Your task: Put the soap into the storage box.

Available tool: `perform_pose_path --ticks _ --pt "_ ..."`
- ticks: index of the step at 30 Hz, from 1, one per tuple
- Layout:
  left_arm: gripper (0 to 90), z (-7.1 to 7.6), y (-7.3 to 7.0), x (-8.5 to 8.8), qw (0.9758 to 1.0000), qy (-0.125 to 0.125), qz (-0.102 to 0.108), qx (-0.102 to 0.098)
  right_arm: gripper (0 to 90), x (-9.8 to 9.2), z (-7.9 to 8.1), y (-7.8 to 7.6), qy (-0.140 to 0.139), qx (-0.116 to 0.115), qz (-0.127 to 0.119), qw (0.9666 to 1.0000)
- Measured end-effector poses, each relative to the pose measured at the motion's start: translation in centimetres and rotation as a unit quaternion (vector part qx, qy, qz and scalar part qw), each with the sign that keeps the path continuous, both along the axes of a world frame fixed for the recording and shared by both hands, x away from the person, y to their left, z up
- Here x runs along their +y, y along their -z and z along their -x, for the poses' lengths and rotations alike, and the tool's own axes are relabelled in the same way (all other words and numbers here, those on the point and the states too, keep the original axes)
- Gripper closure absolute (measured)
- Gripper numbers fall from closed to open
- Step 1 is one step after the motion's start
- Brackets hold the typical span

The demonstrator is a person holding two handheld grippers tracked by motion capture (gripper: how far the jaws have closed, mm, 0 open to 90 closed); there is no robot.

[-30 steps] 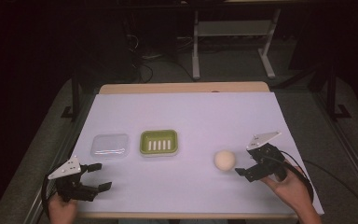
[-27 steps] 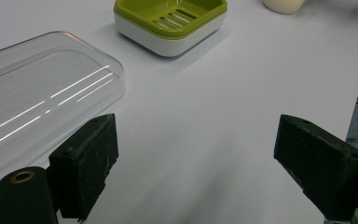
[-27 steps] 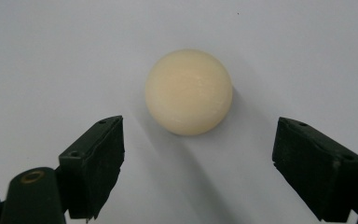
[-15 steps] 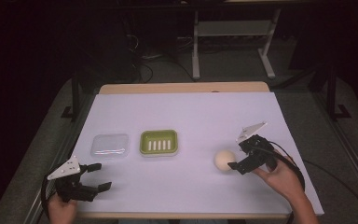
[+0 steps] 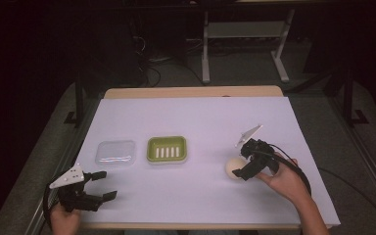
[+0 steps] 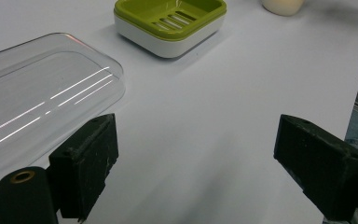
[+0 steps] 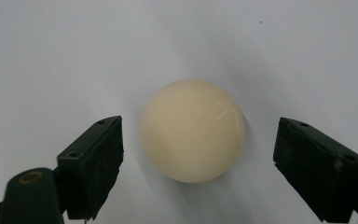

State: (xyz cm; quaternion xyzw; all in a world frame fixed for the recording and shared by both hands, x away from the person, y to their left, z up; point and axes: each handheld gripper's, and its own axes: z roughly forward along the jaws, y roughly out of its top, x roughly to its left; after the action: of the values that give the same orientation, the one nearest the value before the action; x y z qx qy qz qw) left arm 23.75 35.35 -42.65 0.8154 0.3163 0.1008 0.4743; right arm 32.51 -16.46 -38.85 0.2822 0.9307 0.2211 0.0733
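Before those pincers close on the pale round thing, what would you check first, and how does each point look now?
1. Right gripper open: ok.
2. Cream round soap between its jaws: ok, gaps on both sides.
3. Jaws low enough to grip: cannot tell.
4. Green soap dish empty: ok.
5. Clear lid lying beside the dish, off it: ok.
6. Left gripper open, away from the soap: ok.

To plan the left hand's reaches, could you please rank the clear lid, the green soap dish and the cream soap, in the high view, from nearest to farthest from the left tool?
From the left tool:
1. Clear lid, just ahead of it on the table's left.
2. Green soap dish, at the middle, right of the lid.
3. Cream soap, far to the right, between the right tool's open jaws.
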Motion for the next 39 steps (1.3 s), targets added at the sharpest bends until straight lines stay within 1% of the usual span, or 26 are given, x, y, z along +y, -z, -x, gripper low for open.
perform_pose_path --ticks 2,3,4,7,9,10,14,15,16,17,20,25,27,31,35,37,39 --pt "12.9 0.0 0.0 0.0 1.0 0.0 0.001 0.0 15.5 0.1 -0.1 0.2 -0.001 0.002 0.005 1.0" --pt "12.9 0.0 0.0 0.0 1.0 -0.001 0.001 0.0 15.5 0.3 -0.4 0.6 -0.001 0.007 0.011 0.9999" --pt "12.9 0.0 0.0 0.0 1.0 0.0 0.002 0.0 15.5 0.3 -0.4 0.6 -0.001 0.007 0.011 0.9999" --pt "12.9 0.0 0.0 0.0 1.0 0.0 0.002 0.0 15.5 0.6 -0.8 1.1 0.001 0.018 0.016 0.9997" --pt "12.9 0.0 0.0 0.0 1.0 -0.001 0.003 0.0 15.5 0.7 -0.8 1.2 0.001 0.021 0.017 0.9996" --pt "12.9 0.0 0.0 0.0 1.0 0.0 0.001 0.0 15.5 0.8 -0.9 1.3 0.0 0.02 0.021 0.9996" --pt "12.9 0.0 0.0 0.0 1.0 0.001 0.002 0.0 15.5 1.2 -1.1 1.7 -0.003 0.028 0.029 0.9992" --pt "12.9 0.0 0.0 0.0 1.0 0.001 0.002 0.0 15.7 1.3 -1.2 2.0 -0.005 0.031 0.036 0.9988" --pt "12.9 0.0 0.0 0.0 1.0 0.001 0.002 0.0 15.7 1.3 -1.2 2.0 -0.005 0.031 0.036 0.9988" --pt "12.9 0.0 0.0 -0.1 1.0 0.001 0.004 -0.001 15.7 1.5 -1.2 2.2 -0.005 0.036 0.042 0.9985" --pt "12.9 0.0 0.0 -0.1 1.0 0.002 0.004 -0.001 15.7 1.7 -1.3 2.4 -0.007 0.036 0.048 0.9982" --pt "12.9 0.0 0.0 0.0 1.0 0.003 0.002 0.0 16.0 2.1 -1.5 2.8 -0.005 0.044 0.057 0.9974" --pt "12.9 0.0 0.0 0.0 1.0 0.002 0.002 0.0 16.5 2.2 -1.6 2.9 -0.003 0.043 0.062 0.9971" --pt "12.9 0.0 0.0 0.0 1.0 0.002 0.002 0.0 18.0 2.3 -1.7 3.0 -0.002 0.046 0.065 0.9968" --pt "12.9 0.0 0.0 0.0 1.0 0.002 0.002 0.0 18.8 2.4 -1.7 3.1 -0.004 0.044 0.067 0.9968" --pt "12.9 0.0 0.0 0.0 1.0 0.002 0.003 -0.001 20.4 2.5 -1.7 3.2 -0.005 0.048 0.07 0.9964" --pt "12.9 0.0 0.0 0.0 1.0 0.002 0.003 -0.001 21.6 2.6 -1.7 3.2 -0.008 0.047 0.073 0.9962"
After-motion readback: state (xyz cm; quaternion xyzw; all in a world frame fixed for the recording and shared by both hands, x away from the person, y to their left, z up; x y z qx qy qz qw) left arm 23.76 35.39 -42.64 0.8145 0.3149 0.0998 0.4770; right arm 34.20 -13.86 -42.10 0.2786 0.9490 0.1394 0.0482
